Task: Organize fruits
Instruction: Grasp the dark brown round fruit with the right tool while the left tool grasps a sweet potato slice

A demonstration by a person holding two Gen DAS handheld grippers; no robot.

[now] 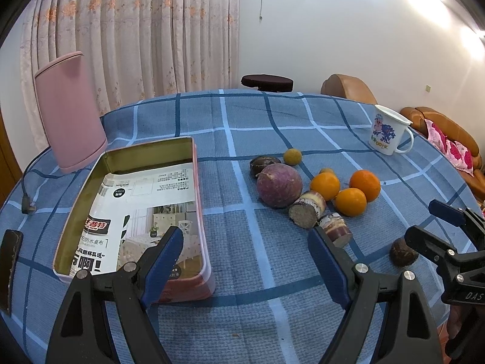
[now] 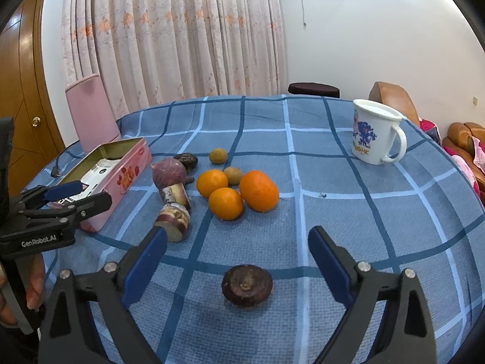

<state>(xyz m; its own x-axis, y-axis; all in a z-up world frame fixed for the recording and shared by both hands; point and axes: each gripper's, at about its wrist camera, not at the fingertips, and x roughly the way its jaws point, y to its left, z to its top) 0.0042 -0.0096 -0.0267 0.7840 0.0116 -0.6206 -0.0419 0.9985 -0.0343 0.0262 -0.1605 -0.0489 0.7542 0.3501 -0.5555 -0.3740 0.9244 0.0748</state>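
An open pink tin (image 1: 200, 212) lined with a printed leaflet lies at the left; it also shows in the right wrist view (image 2: 127, 179). Three oranges (image 1: 348, 191) (image 2: 236, 191), a round purple fruit (image 1: 279, 185) (image 2: 168, 171), two cut cane pieces (image 1: 309, 209) (image 2: 174, 212) and small brown fruits lie in a cluster mid-table. A dark brown fruit (image 2: 247, 285) (image 1: 401, 253) lies apart, between the jaws of my open right gripper (image 2: 238, 261). My left gripper (image 1: 245, 261) is open and empty beside the tin's near corner.
A white printed mug (image 1: 389, 130) (image 2: 376, 132) stands at the back right. A pink cylinder (image 1: 69, 109) with a cable stands behind the tin. The round table has a blue checked cloth (image 1: 257, 127). A dark flat object (image 1: 10, 261) lies at the left edge.
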